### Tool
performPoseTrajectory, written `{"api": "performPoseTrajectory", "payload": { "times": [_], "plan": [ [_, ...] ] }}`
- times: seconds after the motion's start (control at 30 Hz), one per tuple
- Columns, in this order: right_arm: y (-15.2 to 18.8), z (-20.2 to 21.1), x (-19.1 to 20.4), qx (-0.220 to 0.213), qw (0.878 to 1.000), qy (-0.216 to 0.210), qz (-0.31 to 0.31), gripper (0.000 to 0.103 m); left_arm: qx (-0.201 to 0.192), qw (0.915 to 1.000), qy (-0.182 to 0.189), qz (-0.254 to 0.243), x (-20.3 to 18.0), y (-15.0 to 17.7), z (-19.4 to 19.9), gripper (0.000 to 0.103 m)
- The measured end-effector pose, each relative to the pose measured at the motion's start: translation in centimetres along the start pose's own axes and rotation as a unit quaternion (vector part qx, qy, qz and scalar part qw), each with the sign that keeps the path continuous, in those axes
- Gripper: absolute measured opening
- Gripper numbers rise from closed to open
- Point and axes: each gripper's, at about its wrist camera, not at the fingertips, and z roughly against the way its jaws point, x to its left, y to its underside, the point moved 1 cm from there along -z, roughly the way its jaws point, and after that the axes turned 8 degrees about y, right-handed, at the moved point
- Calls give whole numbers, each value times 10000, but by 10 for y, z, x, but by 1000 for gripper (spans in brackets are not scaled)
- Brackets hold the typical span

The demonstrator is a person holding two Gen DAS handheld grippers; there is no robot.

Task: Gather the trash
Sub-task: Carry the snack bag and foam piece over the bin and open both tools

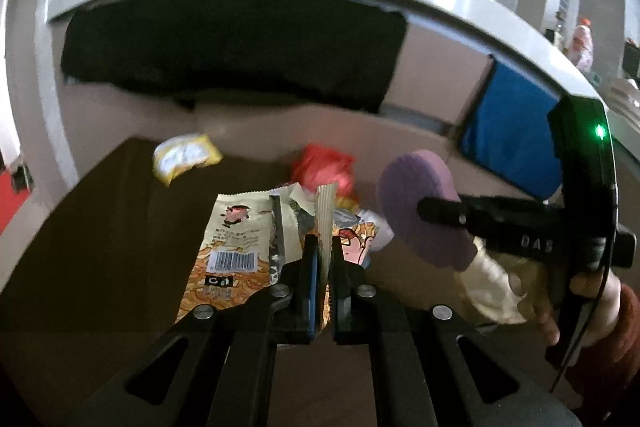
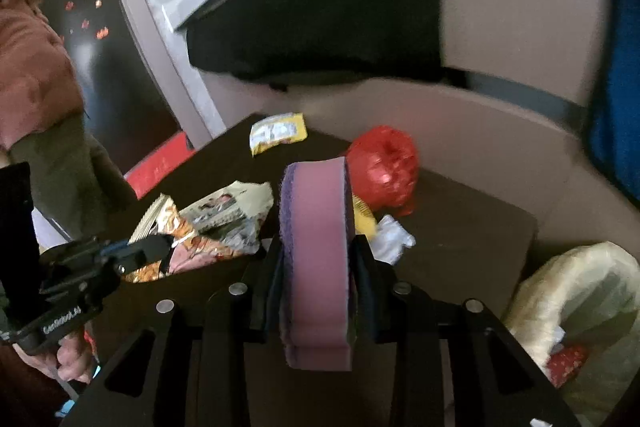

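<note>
Dark brown table [image 2: 460, 227]: the carrying surface, set against a pale wall, with a black panel [image 1: 240, 51] and a blue panel [image 1: 508, 131] behind it. Both views are motion-blurred.

White bag [image 2: 576, 291]: beside the table's right edge in the right wrist view, mouth open, with something red and patterned inside; the contents are otherwise unclear.

Right gripper [image 2: 316, 259]: fingers pressed in on a pink sponge [image 2: 318, 259] with a purple scrub face, held edge-on and upright between them. In the left wrist view the sponge's purple face [image 1: 416, 187] shows at the tip of the right gripper [image 1: 432, 213], raised over the table's right part. A hand [image 1: 576, 299] in a dark red sleeve holds its handle.

Left gripper [image 1: 325, 247]: fingers pressed together, pinching the crimped edge of a snack wrapper [image 1: 236, 247], cream and orange with a barcode; the wrapper hangs from the fingers above the table's middle. In the right wrist view the wrapper [image 2: 208, 223] sits at the left gripper's [image 2: 158, 247] tip, crumpled, near the left edge.

Red crumpled bag [image 2: 384, 171]: lying toward the far edge, just behind the sponge in the right wrist view; also seen as [image 1: 324, 167].

Yellow packet [image 2: 278, 131]: at the table's far left corner, apart from the rest; [image 1: 186, 157] in the left wrist view.

White crumpled scrap [image 2: 394, 237]: on the table near the red crumpled bag, just right of the sponge.

Yellow scrap [image 2: 364, 219]: between the sponge and the white crumpled scrap; its kind cannot be told.
</note>
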Motion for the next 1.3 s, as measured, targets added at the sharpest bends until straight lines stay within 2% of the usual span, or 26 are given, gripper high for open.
{"api": "performPoseTrajectory", "payload": {
  "times": [0.3, 0.47, 0.6, 0.93, 1.1, 1.3],
  "plan": [
    [-4, 71, -53, -563, 9974, 381, -253, 31, -537, 9973, 311, -384, -78, -43, 1, 4],
    [-3, 126, -90, -958, 9911, 798, -461, 31, -916, 9917, 549, -718, -130, -67, -4, 4],
    [-1, 168, -120, -1224, 9822, 1285, -613, 31, -1058, 9866, 813, -935, -169, -83, -14, 4],
    [10, 232, -171, -1534, 9613, 2093, -924, 31, -1102, 9738, 1534, -1270, -251, -103, -42, 4],
    [18, 246, -180, -1628, 9538, 2321, -996, 31, -1134, 9692, 1683, -1399, -273, -100, -46, 4],
    [24, 245, -188, -1607, 9535, 2320, -1055, 31, -980, 9720, 1638, -1368, -277, -89, -60, 4]
  ]
}}
